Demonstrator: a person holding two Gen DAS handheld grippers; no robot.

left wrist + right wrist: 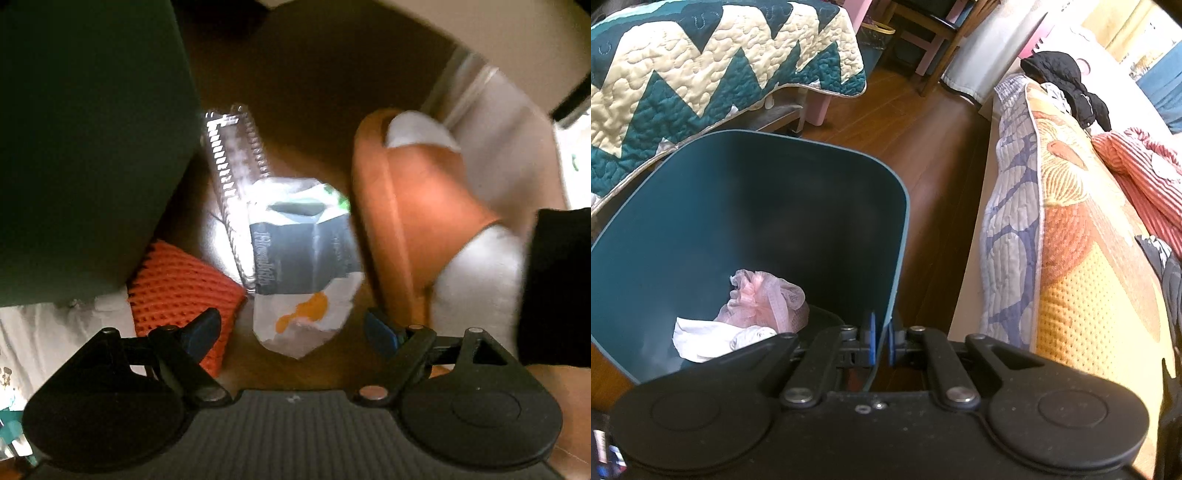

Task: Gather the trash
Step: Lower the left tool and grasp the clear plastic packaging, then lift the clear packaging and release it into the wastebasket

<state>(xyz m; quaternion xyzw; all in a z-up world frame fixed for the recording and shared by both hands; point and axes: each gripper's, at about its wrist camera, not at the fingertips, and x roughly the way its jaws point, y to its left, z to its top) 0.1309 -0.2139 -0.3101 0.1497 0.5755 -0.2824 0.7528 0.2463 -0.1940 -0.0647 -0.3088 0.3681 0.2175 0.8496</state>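
Note:
In the left wrist view a crumpled snack wrapper (303,258), white and dark grey with an orange blotch, lies on the brown wooden floor. My left gripper (293,328) hangs just above it, jaws wide open, the wrapper's near tip between the fingers without touching them. A clear ridged plastic strip (236,177) lies against the wrapper's left side. In the right wrist view my right gripper (881,341) is shut on the near rim of a dark teal trash bin (757,206). Inside the bin lie white paper (701,339) and pink netting (768,299).
A foot in a white sock and orange slipper (413,214) stands right of the wrapper. An orange knitted cloth (181,291) and the bin's dark wall (85,147) are on its left. A zigzag quilt (701,70) and a patterned sofa cover (1071,240) flank the bin.

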